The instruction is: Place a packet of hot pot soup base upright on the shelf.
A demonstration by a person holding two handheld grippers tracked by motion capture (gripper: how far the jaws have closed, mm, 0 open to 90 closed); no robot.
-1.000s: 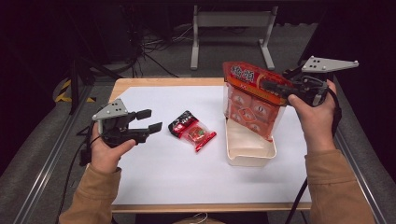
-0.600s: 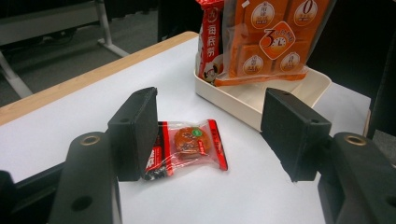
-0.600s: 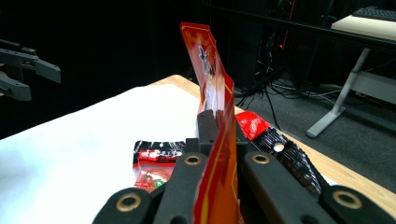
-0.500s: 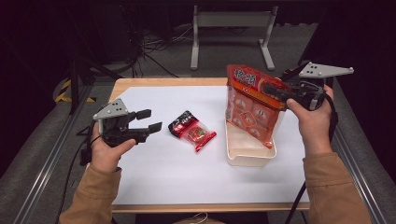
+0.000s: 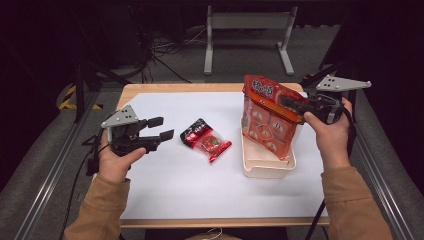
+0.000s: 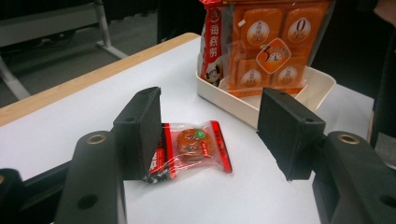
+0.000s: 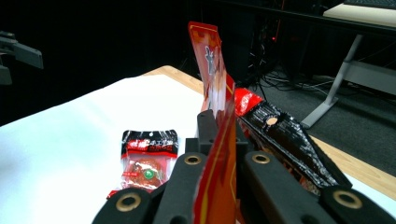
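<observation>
A big orange snack bag [image 5: 267, 125] stands upright with its bottom inside a white tray [image 5: 265, 167] on the right of the table. My right gripper [image 5: 287, 102] is shut on the bag's top edge; in the right gripper view the bag [image 7: 212, 60] rises from between the closed jaws [image 7: 219, 126]. A small red snack packet [image 5: 205, 140] lies flat at mid-table. My left gripper [image 5: 162, 127] hovers to its left, open; its jaws have just closed slightly with nothing between them. In the left gripper view, the left gripper [image 6: 212, 116] faces the packet [image 6: 191, 147], with the tray [image 6: 322, 81] and bag [image 6: 266, 46] behind.
A white sheet [image 5: 175, 200] covers the wooden table [image 5: 150, 89]. Metal rails run along both sides. Behind the table stand a grey frame [image 5: 247, 30] and cables on the floor. There is bare sheet in front of the packet and tray.
My right gripper has come down with the orange bag, so its bottom sits deeper in the tray. The left hand and the small packet have stayed put.
</observation>
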